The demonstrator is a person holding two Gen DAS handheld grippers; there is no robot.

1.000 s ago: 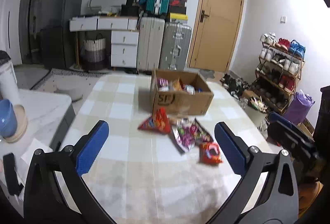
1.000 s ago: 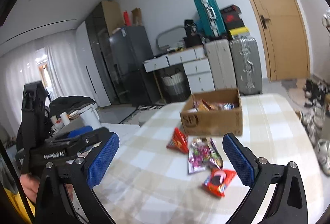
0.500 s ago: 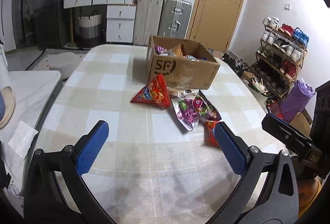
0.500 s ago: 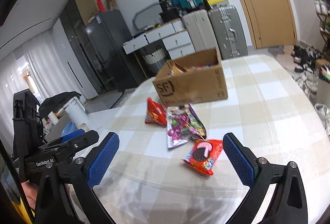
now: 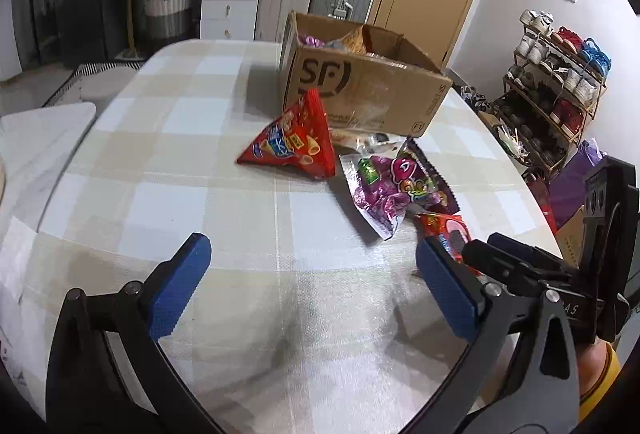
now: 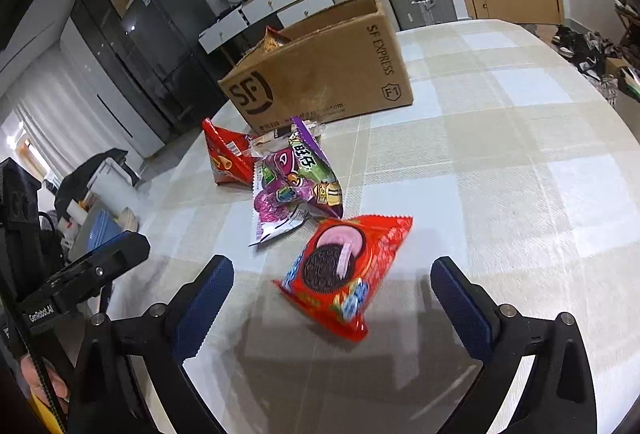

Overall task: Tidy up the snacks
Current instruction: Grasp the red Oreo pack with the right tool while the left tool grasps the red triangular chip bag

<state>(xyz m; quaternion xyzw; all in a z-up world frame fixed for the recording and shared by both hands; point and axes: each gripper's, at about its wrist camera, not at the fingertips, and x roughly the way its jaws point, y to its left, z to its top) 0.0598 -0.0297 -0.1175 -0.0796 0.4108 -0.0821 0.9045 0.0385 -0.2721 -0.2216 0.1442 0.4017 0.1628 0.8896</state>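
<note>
Table (image 5: 224,194): checked cloth, one open carton (image 5: 360,90) at twelve o'clock in both wrist views, snack packs visible inside it.

Three packs lie loose on the cloth in front of the carton. Red triangular bag (image 5: 296,146) sits nearest the carton, its tip overlapping the carton's front wall in the left view. Purple bag (image 6: 296,186) lies just beside it, toward five o'clock in the left view; contact between the two cannot be confirmed. Cookie pack (image 6: 344,270), red with a dark biscuit pictured, lies nearest the grippers, its top edge touching or overlapping the purple bag.

Right gripper (image 6: 332,294): jaws wide but closing, pads clear of the cookie pack, which lies between them; nothing gripped.

Left gripper (image 5: 312,286): jaws spread wide, bare cloth between them, nothing held.
</note>
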